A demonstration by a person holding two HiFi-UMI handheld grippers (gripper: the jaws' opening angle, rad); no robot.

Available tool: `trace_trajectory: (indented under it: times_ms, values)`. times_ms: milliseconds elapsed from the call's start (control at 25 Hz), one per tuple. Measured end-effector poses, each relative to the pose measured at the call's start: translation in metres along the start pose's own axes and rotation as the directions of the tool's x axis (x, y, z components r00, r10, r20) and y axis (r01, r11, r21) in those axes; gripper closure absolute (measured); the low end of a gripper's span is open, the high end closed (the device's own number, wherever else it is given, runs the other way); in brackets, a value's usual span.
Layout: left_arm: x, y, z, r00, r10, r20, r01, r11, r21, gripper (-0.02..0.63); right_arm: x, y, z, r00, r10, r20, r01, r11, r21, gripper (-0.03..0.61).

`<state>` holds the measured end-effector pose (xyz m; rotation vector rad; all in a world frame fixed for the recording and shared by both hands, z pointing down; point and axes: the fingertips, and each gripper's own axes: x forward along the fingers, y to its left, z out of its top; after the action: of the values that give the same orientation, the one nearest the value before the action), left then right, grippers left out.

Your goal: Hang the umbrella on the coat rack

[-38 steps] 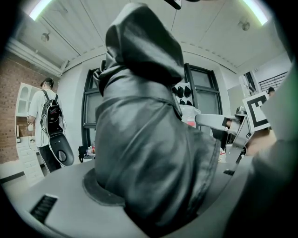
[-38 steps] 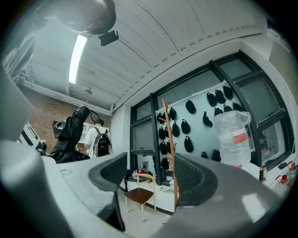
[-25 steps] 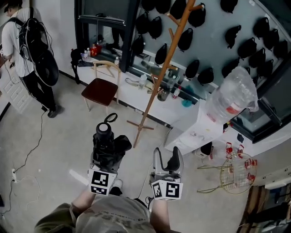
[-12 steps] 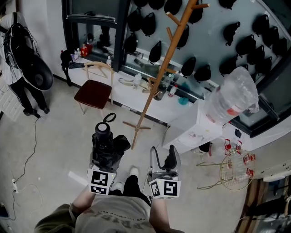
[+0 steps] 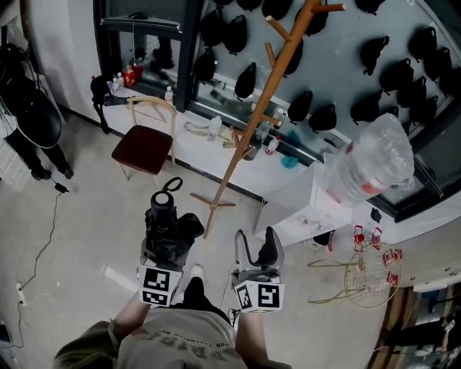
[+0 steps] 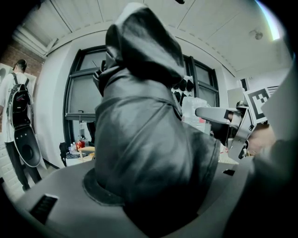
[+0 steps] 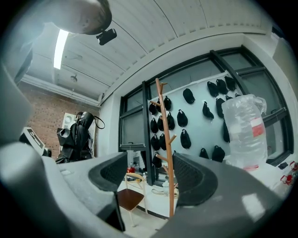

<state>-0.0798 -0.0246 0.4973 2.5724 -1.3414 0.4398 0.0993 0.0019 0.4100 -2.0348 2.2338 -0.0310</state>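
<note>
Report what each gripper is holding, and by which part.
The left gripper holds the folded black umbrella around its bundled canopy, with the strap loop at the far end. The right gripper holds nothing; its jaws stand apart.

Pale floor (image 5: 86, 216); red-seated chair (image 5: 142, 150); dark-framed window (image 5: 144, 9); wall (image 5: 338, 72) hung with black caps (image 5: 299, 107), probably.

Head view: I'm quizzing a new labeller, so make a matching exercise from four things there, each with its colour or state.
Things:
1. umbrella
2. coat rack
3. chair
4. right gripper

Colour or state:
a. open, empty
b. dark red seat
c. black, clamped between jaws
d. brown wood, standing upright

Pairs: 1-c, 2-d, 3-b, 4-a
</note>
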Motion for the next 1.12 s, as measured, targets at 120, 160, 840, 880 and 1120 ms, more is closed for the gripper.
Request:
trace_trajectory:
  times_ms: [120,160,840,880,1120]
  values:
    - [0.019,0.001,0.011,1.0,0.005,0.004,-0.005,1.0,0.005,0.328,0.018,-0.012,0.003,1.0,0.009,0.003,-0.009,1.0,0.0,0.272]
    - [0.026,0.001,0.015,1.0,0.008,0.005,-0.008,1.0,0.007,0.328,0.025,-0.017,0.003,1.0,0.013,0.004,-0.013,1.0,0.001,0.272]
    - [0.132,0.0,0.061,0.998,0.064,0.02,-0.065,0.997,0.036,0.328,0.132,-0.08,0.008,0.985,0.168,0.042,-0.169,0.985,0.03,0.272]
    - [0.135,-0.001,0.059,0.998,0.064,0.012,-0.064,0.997,0.039,0.328,0.136,-0.082,0.007,0.984,0.171,0.04,-0.173,0.984,0.035,0.272]
    - [0.153,0.003,0.052,0.998,0.06,-0.016,-0.06,0.998,0.023,0.328,0.154,-0.087,0.002,0.979,0.201,0.027,-0.202,0.978,0.052,0.272]
